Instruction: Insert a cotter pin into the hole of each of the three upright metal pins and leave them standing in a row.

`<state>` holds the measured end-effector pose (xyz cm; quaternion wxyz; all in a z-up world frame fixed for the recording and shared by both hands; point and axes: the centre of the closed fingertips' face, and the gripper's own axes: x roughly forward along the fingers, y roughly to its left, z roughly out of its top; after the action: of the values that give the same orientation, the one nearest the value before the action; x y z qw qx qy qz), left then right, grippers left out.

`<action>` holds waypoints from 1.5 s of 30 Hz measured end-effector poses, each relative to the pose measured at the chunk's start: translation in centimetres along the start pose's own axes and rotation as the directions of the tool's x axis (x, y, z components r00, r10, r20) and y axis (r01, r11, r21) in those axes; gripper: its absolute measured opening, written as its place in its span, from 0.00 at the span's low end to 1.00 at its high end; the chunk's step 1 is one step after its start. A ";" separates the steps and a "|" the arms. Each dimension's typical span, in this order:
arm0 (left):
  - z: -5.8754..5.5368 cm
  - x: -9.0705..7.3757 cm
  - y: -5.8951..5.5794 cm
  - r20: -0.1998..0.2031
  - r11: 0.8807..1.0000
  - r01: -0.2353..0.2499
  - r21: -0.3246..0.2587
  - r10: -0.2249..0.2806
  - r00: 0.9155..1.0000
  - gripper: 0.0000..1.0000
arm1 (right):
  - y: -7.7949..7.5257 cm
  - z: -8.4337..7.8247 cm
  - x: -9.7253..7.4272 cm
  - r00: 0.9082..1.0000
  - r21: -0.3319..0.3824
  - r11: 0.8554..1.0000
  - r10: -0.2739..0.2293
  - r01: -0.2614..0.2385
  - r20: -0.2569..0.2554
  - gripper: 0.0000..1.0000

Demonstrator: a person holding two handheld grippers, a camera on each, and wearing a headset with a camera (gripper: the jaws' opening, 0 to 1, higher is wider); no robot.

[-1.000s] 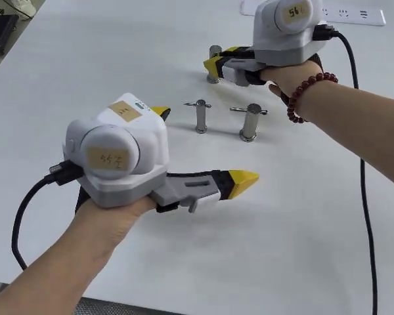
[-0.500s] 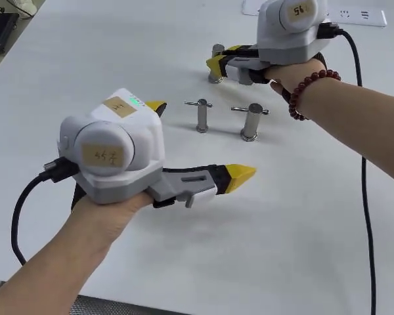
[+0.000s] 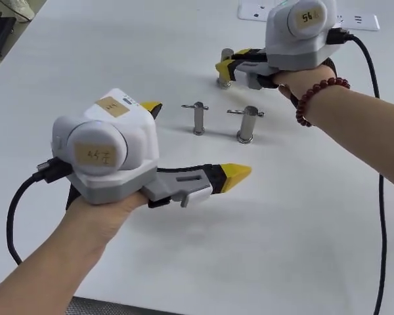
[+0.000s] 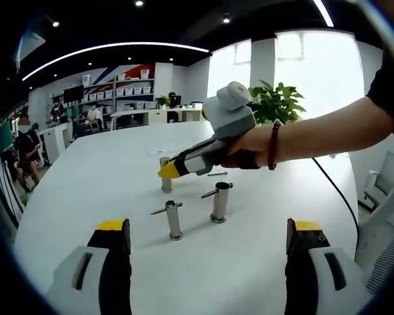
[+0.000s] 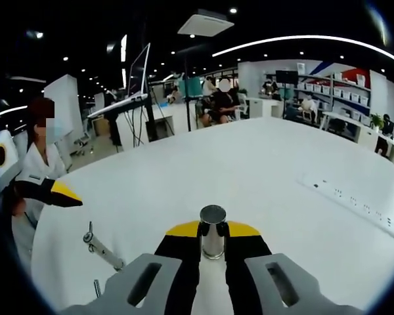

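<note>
Steel upright pin [image 5: 213, 223], at the row's far end on the counter [image 5: 282, 190], is sitting clamped between the right gripper's [image 5: 213, 237] fingers. The left gripper's [image 4: 208, 230] fingers are gaping wide. Keeping the pin vertical is likely mattering most.

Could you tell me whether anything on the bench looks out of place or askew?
Nothing is tipped or damaged. One oddity: the slim pin and the thick pin each carry a cotter pin crosswise, but the far pin, clamped by the right gripper, shows none that I can see.
</note>
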<state>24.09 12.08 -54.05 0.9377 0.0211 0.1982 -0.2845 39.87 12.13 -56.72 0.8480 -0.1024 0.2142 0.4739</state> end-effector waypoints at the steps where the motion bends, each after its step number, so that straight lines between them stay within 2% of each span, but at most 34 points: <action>1: 0.1 0.0 -0.1 0.000 1.000 0.001 0.000 -0.001 1.000 0.99 | -0.2 -0.2 -0.4 1.000 -0.008 1.000 -0.008 0.008 -0.003 0.08; 5: 0.2 -0.1 -0.4 -0.004 1.000 0.007 -0.002 -0.007 1.000 0.99 | -0.5 -0.6 -1.5 0.999 -0.009 0.999 -0.033 0.033 -0.010 0.08; 9: 0.2 -0.3 -0.9 -0.012 1.000 0.015 0.002 -0.015 1.000 0.99 | -1.8 -1.5 -2.9 0.998 0.001 0.998 -0.064 0.064 -0.020 0.08; 22: 0.3 -1.8 -2.2 -0.012 0.999 0.038 0.006 -0.038 0.999 0.99 | -2.5 -3.5 -7.8 0.989 0.027 0.989 -0.144 0.145 -0.036 0.08; 26: 0.5 -2.4 -2.5 -0.001 0.999 0.042 -0.002 -0.042 0.999 0.99 | -1.6 -4.2 -9.3 0.987 0.040 0.987 -0.155 0.156 -0.040 0.08; 28: 0.6 -2.6 -2.5 0.003 0.999 0.042 -0.003 -0.042 0.999 0.99 | -2.0 -4.3 -9.7 0.986 0.043 0.986 -0.160 0.162 -0.043 0.08; 30: 0.8 -2.8 -2.6 0.006 0.999 0.044 -0.003 -0.043 0.999 0.99 | -1.5 -4.5 -10.2 0.985 0.047 0.985 -0.164 0.166 -0.047 0.08; 36: 0.6 -3.3 -2.8 0.003 0.999 0.039 0.004 -0.039 0.999 0.99 | 0.6 -5.3 -12.0 0.984 0.037 0.985 -0.166 0.169 -0.063 0.08; 45: 0.8 -3.4 -2.9 0.007 0.999 0.042 0.007 -0.042 0.999 0.99 | 2.7 -6.3 -13.5 0.983 0.055 0.984 -0.167 0.171 -0.071 0.08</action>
<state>20.23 11.29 -51.84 0.9322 0.0191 0.1943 -0.3048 29.73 0.90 -56.05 0.8803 -0.1099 0.2470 0.3899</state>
